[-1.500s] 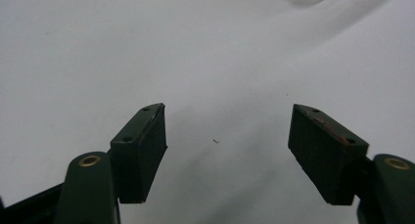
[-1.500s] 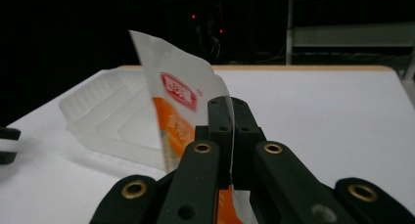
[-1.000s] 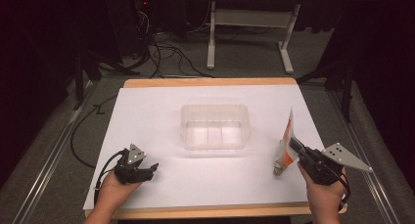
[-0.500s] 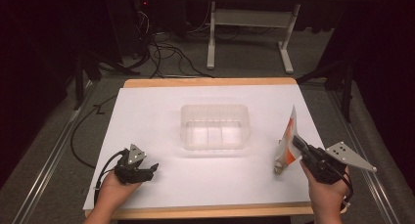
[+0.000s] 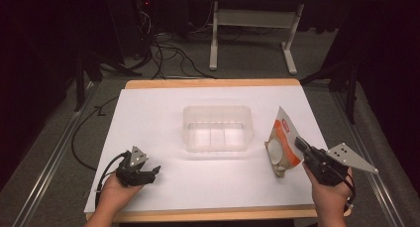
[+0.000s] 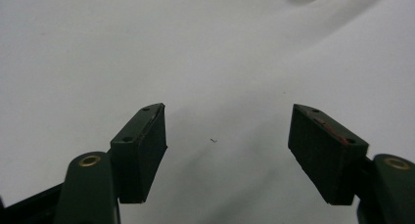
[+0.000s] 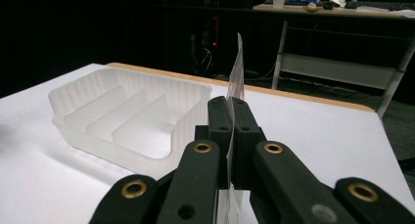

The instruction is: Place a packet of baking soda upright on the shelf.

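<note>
Packet lifted at the tabletop's right side

The orange-and-white packet (image 5: 281, 146) now tilts up off the tabletop (image 5: 163, 118) – pinched edge-on in the closed right tongs (image 7: 232, 117), likely bound for the clear tray (image 5: 217, 129); left tongs (image 6: 226, 150) rest wide open, empty.

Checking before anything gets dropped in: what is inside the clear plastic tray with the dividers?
The clear ribbed plastic tray shows just its own dividers, splitting it into three bare compartments. The right gripper view hides the nearest compartment's floor behind the tray wall.
</note>
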`<state>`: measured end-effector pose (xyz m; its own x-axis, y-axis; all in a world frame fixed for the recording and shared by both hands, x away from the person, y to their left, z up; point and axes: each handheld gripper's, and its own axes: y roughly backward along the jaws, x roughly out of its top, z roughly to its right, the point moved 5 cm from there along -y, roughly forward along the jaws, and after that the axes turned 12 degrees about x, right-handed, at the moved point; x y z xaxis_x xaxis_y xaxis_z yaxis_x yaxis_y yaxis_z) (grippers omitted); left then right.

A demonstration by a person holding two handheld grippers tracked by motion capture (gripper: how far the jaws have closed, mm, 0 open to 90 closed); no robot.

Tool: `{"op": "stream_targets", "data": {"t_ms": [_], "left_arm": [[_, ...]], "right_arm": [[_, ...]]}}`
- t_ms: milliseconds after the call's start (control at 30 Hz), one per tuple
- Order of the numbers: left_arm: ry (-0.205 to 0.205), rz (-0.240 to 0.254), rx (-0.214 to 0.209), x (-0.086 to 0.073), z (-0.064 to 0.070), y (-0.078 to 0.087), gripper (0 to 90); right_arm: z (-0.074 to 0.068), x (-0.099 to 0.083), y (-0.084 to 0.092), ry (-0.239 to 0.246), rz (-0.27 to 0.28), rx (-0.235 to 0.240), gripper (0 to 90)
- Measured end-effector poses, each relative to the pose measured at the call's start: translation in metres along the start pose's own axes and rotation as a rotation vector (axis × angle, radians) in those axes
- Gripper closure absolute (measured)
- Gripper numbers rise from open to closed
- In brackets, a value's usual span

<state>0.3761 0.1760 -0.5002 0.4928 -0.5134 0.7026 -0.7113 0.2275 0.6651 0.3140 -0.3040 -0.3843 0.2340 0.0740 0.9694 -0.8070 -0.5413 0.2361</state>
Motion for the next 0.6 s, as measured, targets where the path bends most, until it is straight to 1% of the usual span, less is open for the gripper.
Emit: {"op": "stream_targets", "data": {"t_ms": [133, 200, 300, 400, 600], "left_arm": [[-0.001, -0.001, -0.001, 0.000, 0.000, 0.000, 30.8], [-0.001, 0.001, -0.002, 0.000, 0.000, 0.000, 30.9], [0.000, 0.002, -0.003, 0.000, 0.000, 0.001, 30.9], [-0.004, 0.000, -0.004, 0.000, 0.001, 0.001, 30.9], [-0.007, -0.004, -0.009, 0.000, 0.001, 0.000, 30.9]], "right_arm": [[-0.002, -0.005, 0.001, -0.008, 0.012, 0.003, 90.0], [-0.003, -0.010, 0.001, -0.017, 0.015, 0.021, 88.9], [-0.005, -0.016, 0.001, -0.023, 0.001, 0.040, 86.7], [-0.005, -0.018, 0.002, -0.040, 0.009, 0.048, 86.4], [-0.006, -0.023, 0.000, -0.043, -0.009, 0.051, 85.0]]}}
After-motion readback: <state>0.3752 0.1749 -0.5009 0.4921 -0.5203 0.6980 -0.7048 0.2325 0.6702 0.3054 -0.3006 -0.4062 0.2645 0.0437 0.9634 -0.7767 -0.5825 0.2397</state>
